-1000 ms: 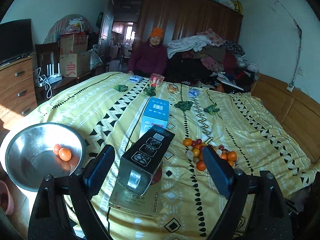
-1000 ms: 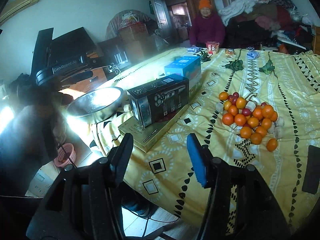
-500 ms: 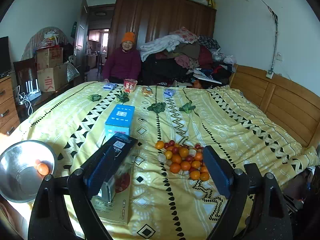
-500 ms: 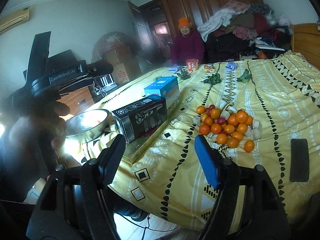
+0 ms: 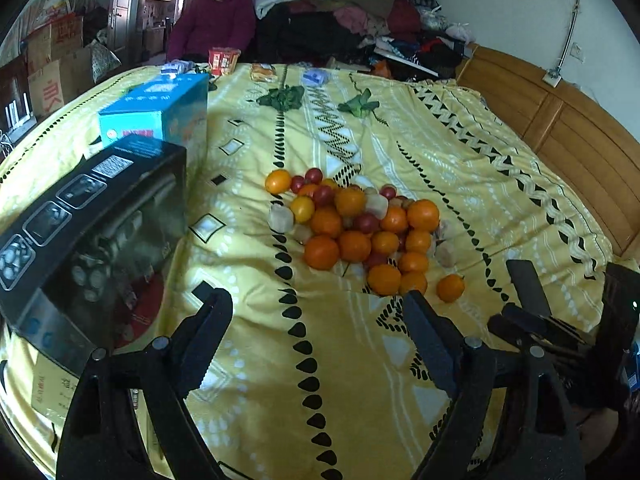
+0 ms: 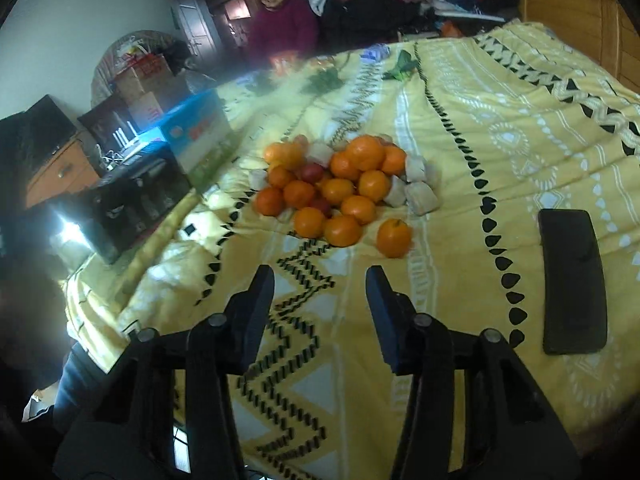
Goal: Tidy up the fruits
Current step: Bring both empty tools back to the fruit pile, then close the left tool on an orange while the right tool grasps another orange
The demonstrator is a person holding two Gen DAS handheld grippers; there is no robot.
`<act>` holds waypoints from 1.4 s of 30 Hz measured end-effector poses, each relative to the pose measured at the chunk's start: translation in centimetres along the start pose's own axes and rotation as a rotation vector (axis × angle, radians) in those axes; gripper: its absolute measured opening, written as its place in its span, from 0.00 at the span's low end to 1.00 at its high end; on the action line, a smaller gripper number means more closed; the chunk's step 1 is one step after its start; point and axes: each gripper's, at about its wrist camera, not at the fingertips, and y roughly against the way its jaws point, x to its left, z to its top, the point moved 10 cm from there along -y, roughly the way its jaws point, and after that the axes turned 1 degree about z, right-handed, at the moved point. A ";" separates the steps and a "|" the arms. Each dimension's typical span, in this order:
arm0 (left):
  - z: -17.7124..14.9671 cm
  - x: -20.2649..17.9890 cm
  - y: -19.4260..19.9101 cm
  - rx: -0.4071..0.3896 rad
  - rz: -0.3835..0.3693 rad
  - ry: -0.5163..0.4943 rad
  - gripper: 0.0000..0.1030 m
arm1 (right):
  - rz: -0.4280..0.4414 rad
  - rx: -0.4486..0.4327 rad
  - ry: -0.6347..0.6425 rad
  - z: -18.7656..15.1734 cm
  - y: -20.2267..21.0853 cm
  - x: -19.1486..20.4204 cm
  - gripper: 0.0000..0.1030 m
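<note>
A pile of oranges, small red fruits and pale chunks [image 5: 352, 228] lies on the yellow patterned bedspread [image 5: 460, 168]; it also shows in the right wrist view [image 6: 336, 188]. One orange [image 6: 394, 238] sits apart at the pile's near right edge. My left gripper [image 5: 316, 312] is open and empty, just short of the pile. My right gripper [image 6: 320, 284] is open and empty, close in front of the pile's nearest oranges. The steel bowl is out of view.
A black box [image 5: 92, 216] on a flat gold box and a blue box [image 5: 160, 116] stand left of the pile. A dark phone [image 6: 572, 280] lies to the right. Leafy greens [image 5: 280, 98] and snacks lie farther back. A person [image 5: 218, 20] sits beyond the bed.
Both grippers have swung right and moved in toward the fruit pile, which now looks much closer. The steel bowl has left the left wrist view. Both jaws stay open.
</note>
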 end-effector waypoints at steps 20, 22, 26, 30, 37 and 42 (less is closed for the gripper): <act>-2.4 -6.7 -13.2 0.216 -0.184 -0.153 0.53 | 0.007 0.126 -0.049 -0.9 -7.3 -5.6 0.33; -2.6 -6.9 -14.2 0.231 -0.187 -0.163 0.53 | 0.020 0.125 -0.058 -1.0 -7.3 -5.6 0.33; -2.4 -7.5 -15.3 0.229 -0.204 -0.155 0.53 | 0.031 0.123 -0.064 -1.2 -7.2 -5.7 0.33; -1.9 -8.1 -16.1 0.208 -0.204 -0.172 0.56 | 0.042 0.123 -0.069 -1.1 -7.4 -5.7 0.33; -1.7 -9.1 -16.3 0.196 -0.238 -0.179 0.40 | 0.038 0.121 -0.063 -0.6 -7.5 -5.6 0.33; -1.3 -9.1 -15.4 0.160 -0.205 -0.172 0.40 | 0.021 0.091 -0.024 0.3 -6.5 -4.7 0.33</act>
